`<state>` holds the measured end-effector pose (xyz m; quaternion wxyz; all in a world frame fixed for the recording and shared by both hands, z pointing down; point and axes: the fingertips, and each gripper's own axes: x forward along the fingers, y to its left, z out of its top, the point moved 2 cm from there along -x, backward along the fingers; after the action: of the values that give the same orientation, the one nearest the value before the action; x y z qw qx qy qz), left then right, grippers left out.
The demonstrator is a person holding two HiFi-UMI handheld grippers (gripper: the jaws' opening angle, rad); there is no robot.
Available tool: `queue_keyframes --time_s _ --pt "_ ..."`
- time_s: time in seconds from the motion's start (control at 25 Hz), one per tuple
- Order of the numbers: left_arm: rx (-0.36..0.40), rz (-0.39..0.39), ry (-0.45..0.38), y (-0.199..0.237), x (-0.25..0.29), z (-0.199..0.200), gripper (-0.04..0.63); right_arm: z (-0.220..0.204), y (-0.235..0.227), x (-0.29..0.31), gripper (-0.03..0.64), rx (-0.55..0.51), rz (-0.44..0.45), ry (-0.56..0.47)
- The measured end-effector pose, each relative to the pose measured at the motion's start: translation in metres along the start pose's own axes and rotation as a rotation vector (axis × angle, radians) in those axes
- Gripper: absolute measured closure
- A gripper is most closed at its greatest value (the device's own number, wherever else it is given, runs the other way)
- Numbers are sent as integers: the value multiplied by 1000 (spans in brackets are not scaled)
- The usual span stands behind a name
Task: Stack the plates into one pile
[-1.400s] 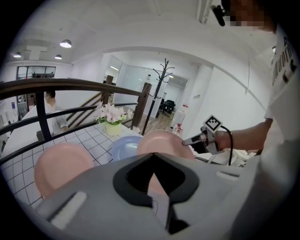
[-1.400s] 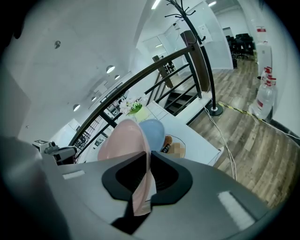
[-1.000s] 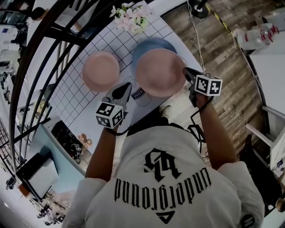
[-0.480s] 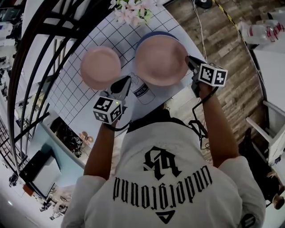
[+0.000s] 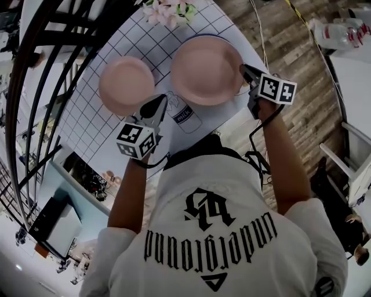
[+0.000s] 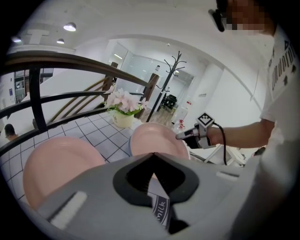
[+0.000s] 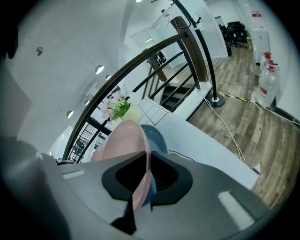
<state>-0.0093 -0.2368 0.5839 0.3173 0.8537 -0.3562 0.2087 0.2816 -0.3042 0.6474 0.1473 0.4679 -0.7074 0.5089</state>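
— Looking at the right gripper (image 5: 245, 72), what has it got?

— Its jaws are clamped on the right rim of the large pink plate (image 5: 207, 71). The right gripper view shows that rim edge-on, pinched between the two pads.

— And where does that plate sit?

— Right over the blue plate (image 7: 153, 135), covering nearly all of it. In the head view only a thin blue sliver shows at the far edge. (Whether pink rests on blue or hangs just above it, I cannot tell.)

— The other pink one?

— The small pink plate (image 5: 126, 85) lies flat on the table (image 5: 93, 125), on the gridded cloth. It is to the left of the pair and apart from them, with a strip of cloth between.

— Left gripper?

— The left gripper (image 5: 159, 102) hovers over the cloth on the person's side, between the small plate and the large one, touching neither. Its jaws are together at the tips with nothing between them. Through the opening behind the tips, its own view shows a milk carton drawing (image 5: 184, 114) printed on the cloth.

— Anything else around?

— A pot of pale flowers (image 5: 168, 8) at the far edge, beyond both plates, and a dark railing (image 6: 70, 62) curving past the table's left side.
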Motion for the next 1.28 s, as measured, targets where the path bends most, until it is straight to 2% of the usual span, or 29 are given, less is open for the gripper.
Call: queue_keyframes --time_s 1.04,1.28 --pt "-40 -4 12 12 11 -6 546 0 -22 20 582 59 -50 18" --pt "-43 -6 5 3 10 -7 546 9 -25 11 537 47 -80 -28"
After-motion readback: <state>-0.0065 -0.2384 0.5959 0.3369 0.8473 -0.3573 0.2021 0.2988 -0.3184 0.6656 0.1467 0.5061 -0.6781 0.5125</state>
